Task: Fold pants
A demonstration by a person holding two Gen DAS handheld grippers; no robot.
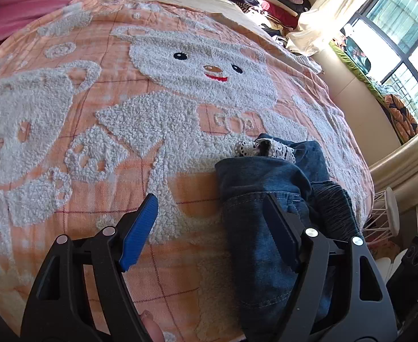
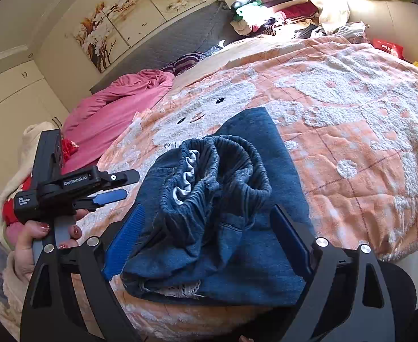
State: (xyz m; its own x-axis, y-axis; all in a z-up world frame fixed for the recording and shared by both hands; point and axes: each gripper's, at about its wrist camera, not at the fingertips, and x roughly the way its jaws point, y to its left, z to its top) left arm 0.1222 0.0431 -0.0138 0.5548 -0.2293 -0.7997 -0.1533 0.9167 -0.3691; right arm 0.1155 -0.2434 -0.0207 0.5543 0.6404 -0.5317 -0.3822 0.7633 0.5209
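Blue denim pants (image 2: 237, 199) with an elastic waistband and white lace trim lie folded into a compact bundle on the orange bear blanket (image 2: 351, 142). My right gripper (image 2: 209, 236) is open, its blue pads either side of the bundle just above it. My left gripper (image 1: 211, 228) is open and empty; its right finger is over the left edge of the pants (image 1: 266, 199), its left finger over bare blanket. The left gripper also shows in the right wrist view (image 2: 120, 186), held to the left of the bundle.
A pink quilt (image 2: 118, 105) is bunched at the bed's head on the left. A clothes pile (image 2: 271, 11) sits at the far corner. A white stool (image 1: 385, 213) and a window (image 1: 402, 34) are beside the bed.
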